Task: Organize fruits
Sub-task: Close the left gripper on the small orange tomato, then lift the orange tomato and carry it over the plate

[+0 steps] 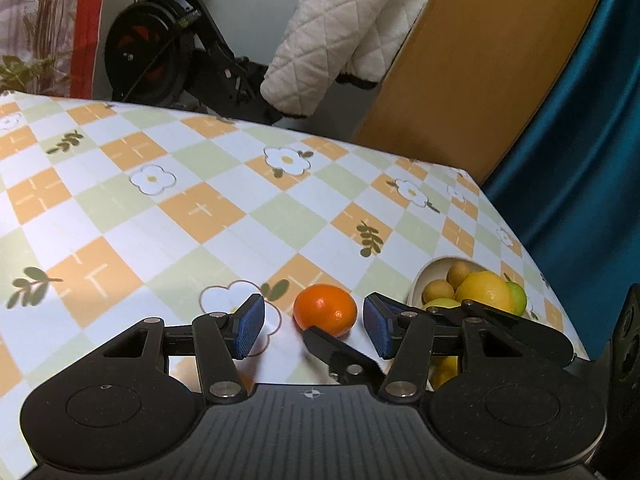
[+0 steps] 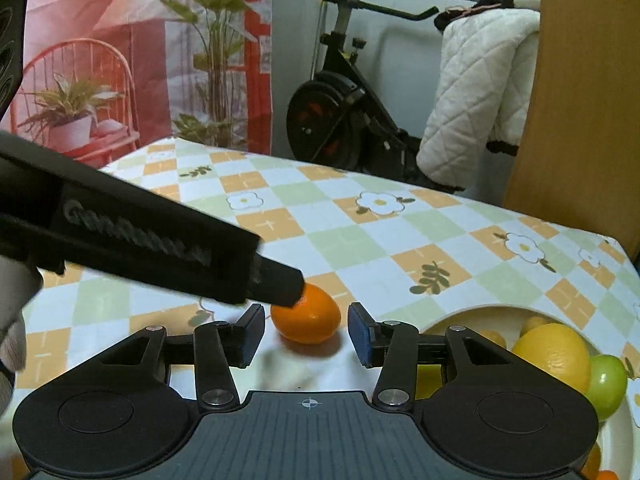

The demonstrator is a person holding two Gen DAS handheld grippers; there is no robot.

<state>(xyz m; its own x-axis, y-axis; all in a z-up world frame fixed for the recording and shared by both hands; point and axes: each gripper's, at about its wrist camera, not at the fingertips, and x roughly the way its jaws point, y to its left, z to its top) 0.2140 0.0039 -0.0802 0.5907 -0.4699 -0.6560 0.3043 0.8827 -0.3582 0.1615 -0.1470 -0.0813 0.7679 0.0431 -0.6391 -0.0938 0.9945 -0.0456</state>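
An orange [image 1: 325, 309] lies on the checked tablecloth [image 1: 160, 216], just left of a cream bowl [image 1: 420, 280]. My left gripper [image 1: 314, 328] is open, with the orange at its blue pads [image 1: 250, 328] and a gap on each side. A black finger of the other gripper [image 1: 336, 350] reaches in under the orange. In the right wrist view my right gripper [image 2: 307, 334] is also open around the orange [image 2: 308, 320], and its pads [image 2: 362, 336] are clear of it. The left gripper's black body [image 2: 140, 240] slants in from the left, its tip at the orange's top.
The bowl [image 2: 460, 316] holds a lemon [image 2: 552, 354], a green fruit [image 2: 606, 384] and small brown round fruits [image 1: 438, 291]. The table edge [image 1: 532, 248] falls away at the right by a blue curtain [image 1: 580, 120]. An exercise bike [image 2: 340, 120] and a wooden board [image 1: 480, 60] with quilted cloth stand behind.
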